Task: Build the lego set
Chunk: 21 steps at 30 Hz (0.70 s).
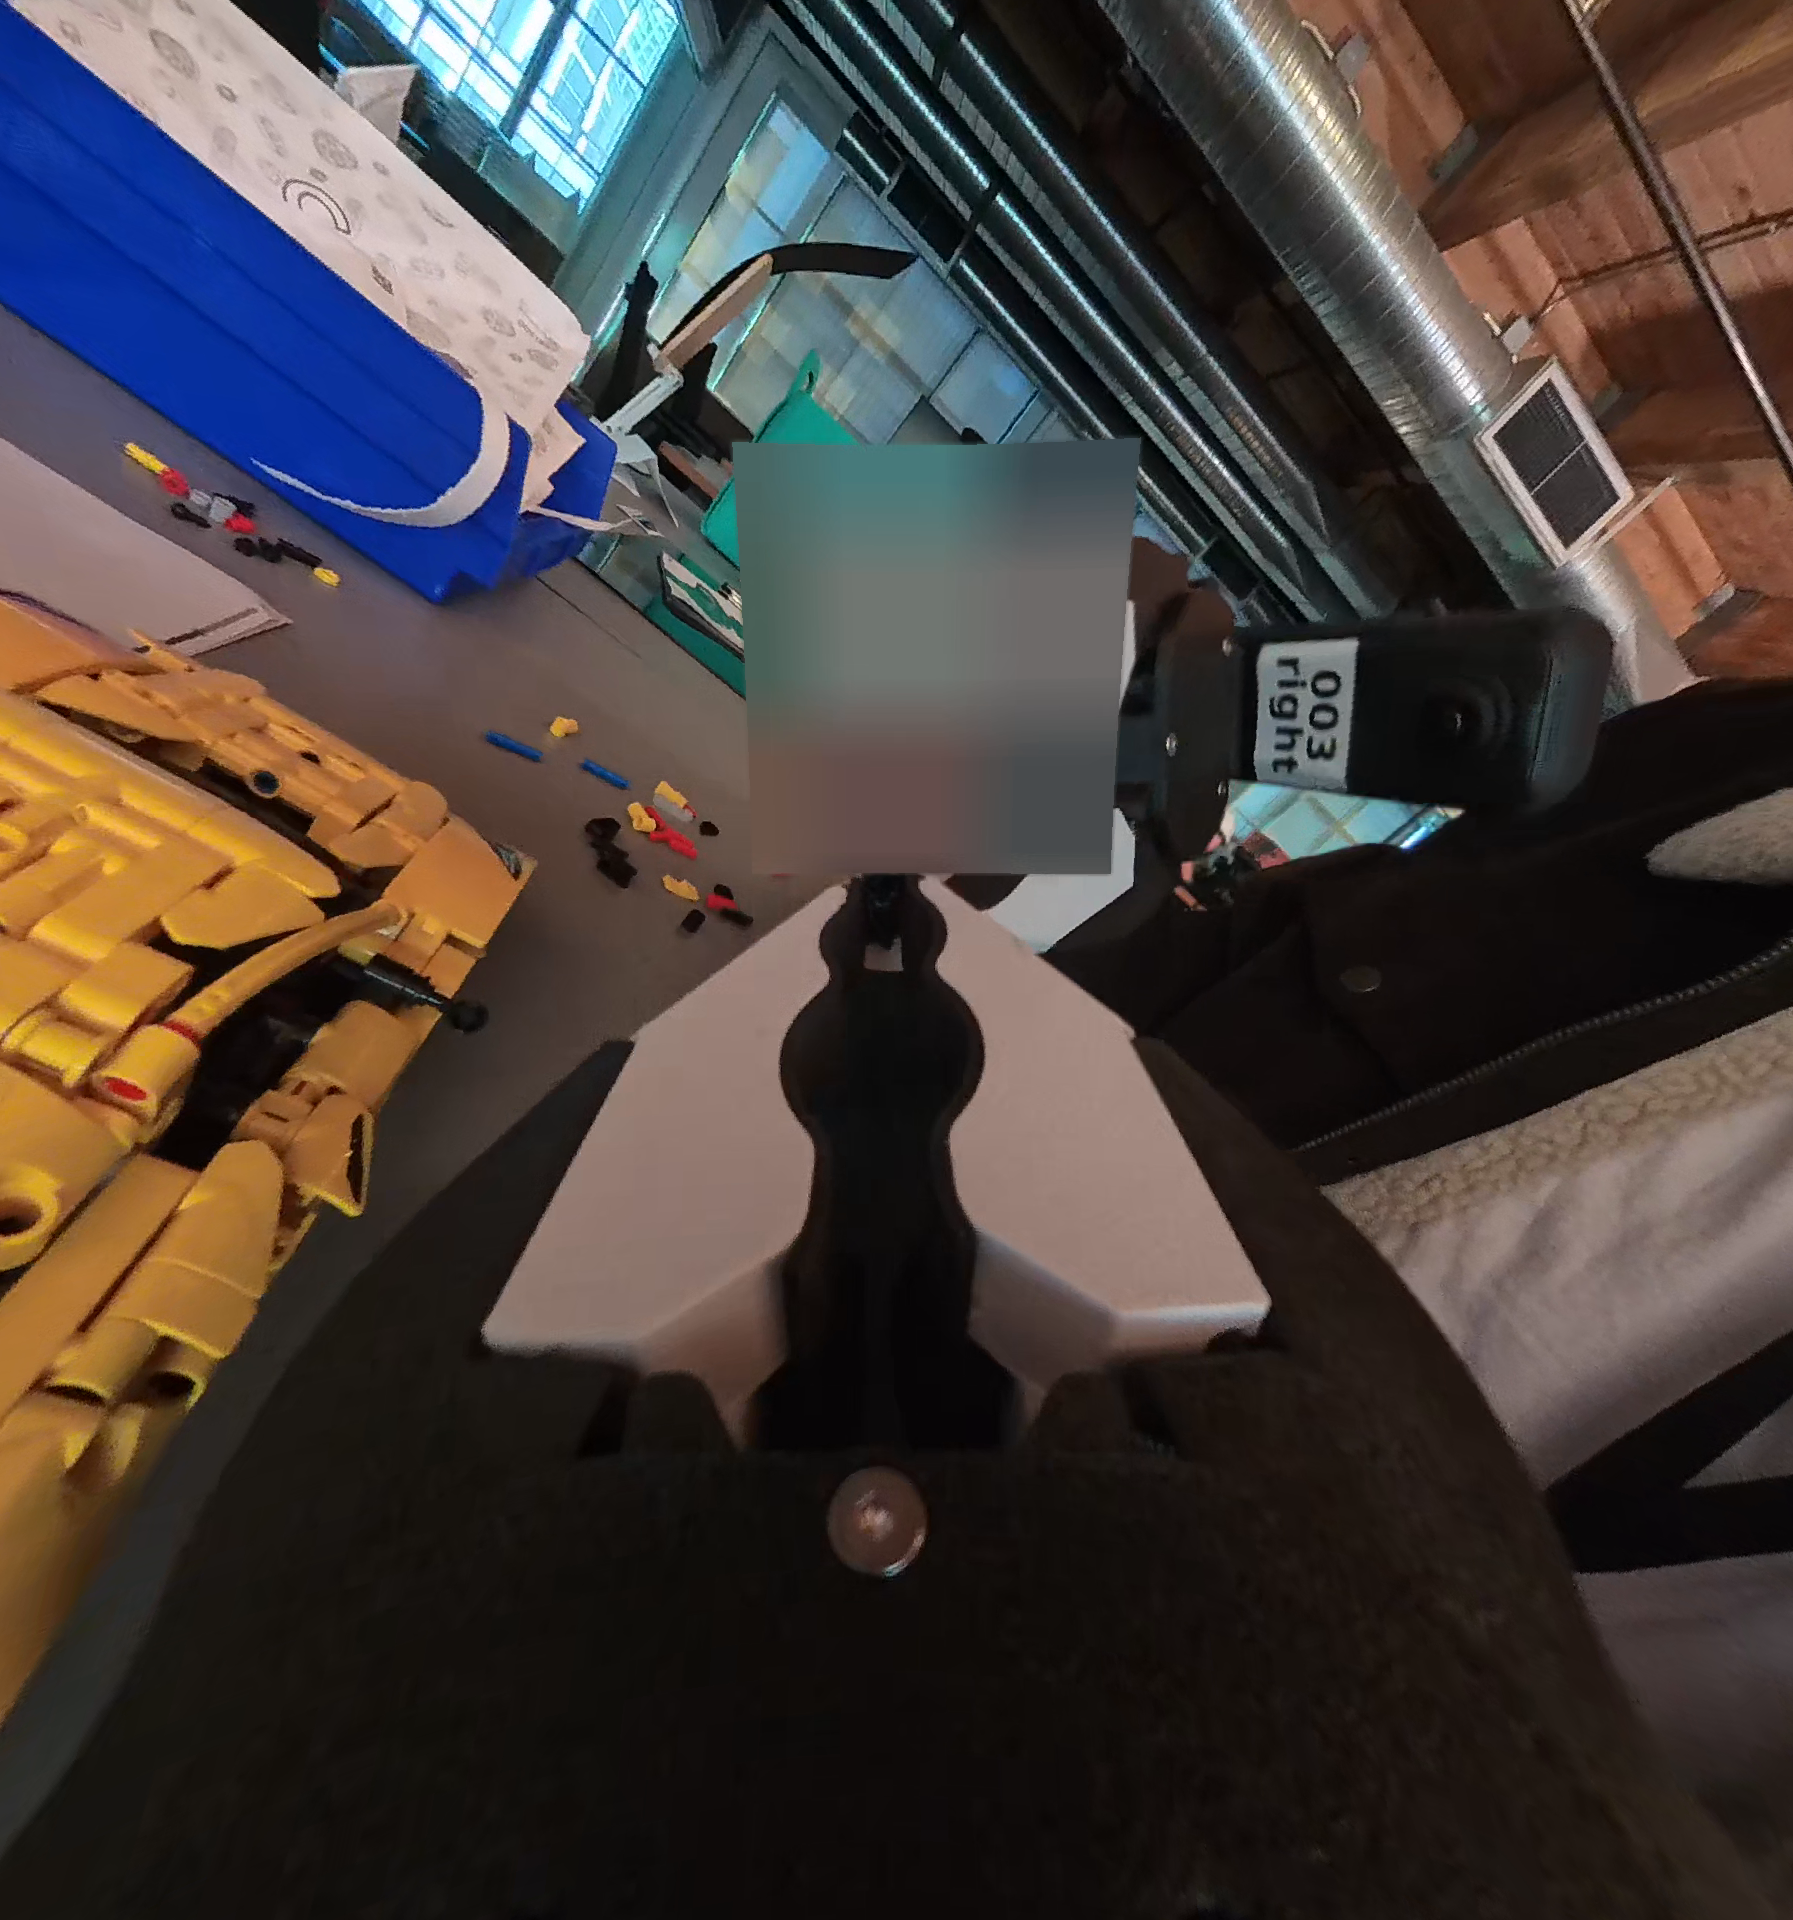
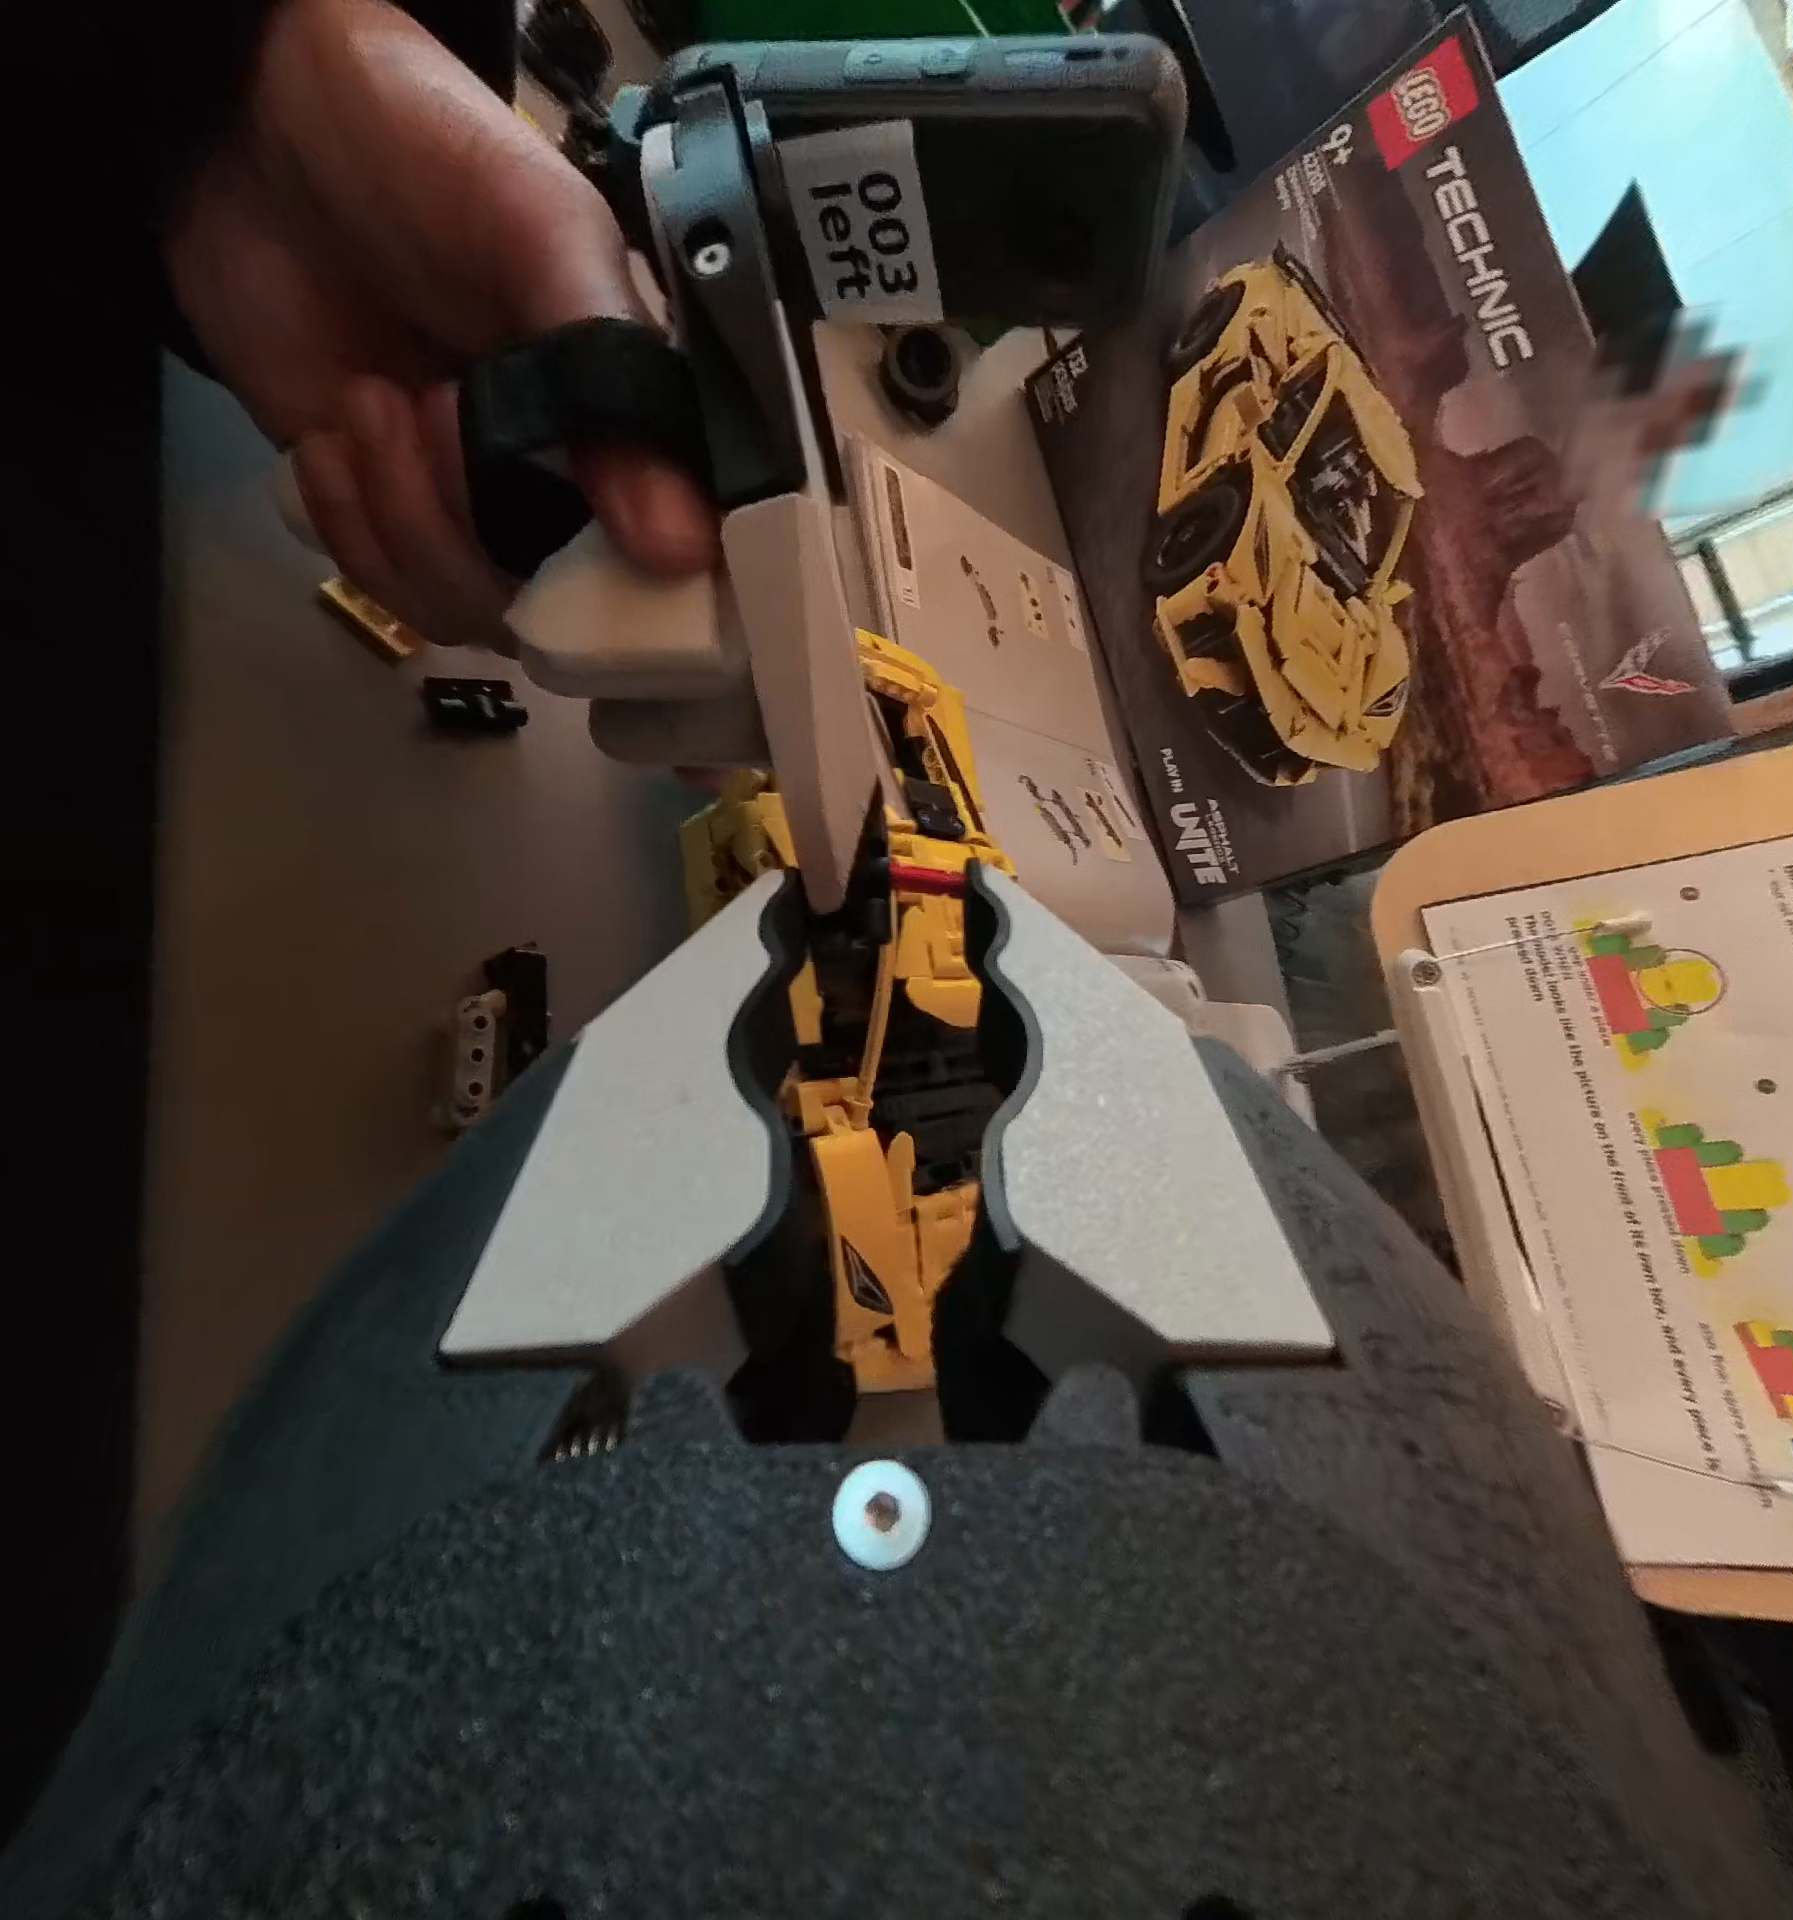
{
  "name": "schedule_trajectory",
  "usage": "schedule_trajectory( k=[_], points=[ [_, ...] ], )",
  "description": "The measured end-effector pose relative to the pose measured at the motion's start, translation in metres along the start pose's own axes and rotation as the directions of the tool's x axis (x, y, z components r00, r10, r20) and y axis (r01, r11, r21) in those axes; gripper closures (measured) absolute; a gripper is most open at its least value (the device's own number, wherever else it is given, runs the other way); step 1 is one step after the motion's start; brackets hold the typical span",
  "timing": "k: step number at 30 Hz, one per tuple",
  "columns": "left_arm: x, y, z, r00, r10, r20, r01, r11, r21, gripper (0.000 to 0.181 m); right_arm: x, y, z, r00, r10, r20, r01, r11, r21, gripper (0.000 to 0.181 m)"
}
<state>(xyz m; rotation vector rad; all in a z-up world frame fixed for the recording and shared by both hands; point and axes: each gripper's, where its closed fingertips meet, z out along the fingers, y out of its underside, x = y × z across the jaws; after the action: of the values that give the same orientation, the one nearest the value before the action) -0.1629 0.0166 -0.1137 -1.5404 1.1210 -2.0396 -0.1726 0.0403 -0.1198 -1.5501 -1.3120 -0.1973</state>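
My left gripper (image 1: 881,923) is shut on a small black piece (image 1: 879,902) at its tips, held above the grey table. In the right wrist view the left gripper (image 2: 838,868) comes down from above with the black piece (image 2: 876,888). A short red axle (image 2: 928,879) sticks sideways out of it. My right gripper (image 2: 881,883) brackets both: one fingertip touches the axle's free end, the other rests against the left gripper's finger. The yellow Lego car (image 1: 144,935) lies on the table, below the grippers in the right wrist view (image 2: 871,1195).
Loose small pieces (image 1: 663,842) lie right of the car, with more near a blue bin (image 1: 196,291). An instruction booklet (image 2: 985,665), the set's box (image 2: 1370,499) and a wooden board with a printed sheet (image 2: 1650,1195) stand beyond. Black and tan parts (image 2: 476,1018) lie left. My left and right fingertips are right by each other.
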Motion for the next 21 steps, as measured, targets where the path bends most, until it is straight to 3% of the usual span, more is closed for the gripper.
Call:
schedule_trajectory(
  k=[14,21],
  points=[
    [-0.009,0.013,0.003,0.999,0.001,0.052,0.003,0.996,-0.09,0.176,-0.011,0.01,0.005,0.999,-0.027,0.027,0.027,1.0,-0.005,0.151],
    [-0.011,0.007,0.001,0.998,-0.054,0.042,0.056,0.997,-0.047,0.177,-0.005,0.01,0.006,1.0,0.012,-0.008,-0.013,0.999,-0.037,0.152]
  ],
)
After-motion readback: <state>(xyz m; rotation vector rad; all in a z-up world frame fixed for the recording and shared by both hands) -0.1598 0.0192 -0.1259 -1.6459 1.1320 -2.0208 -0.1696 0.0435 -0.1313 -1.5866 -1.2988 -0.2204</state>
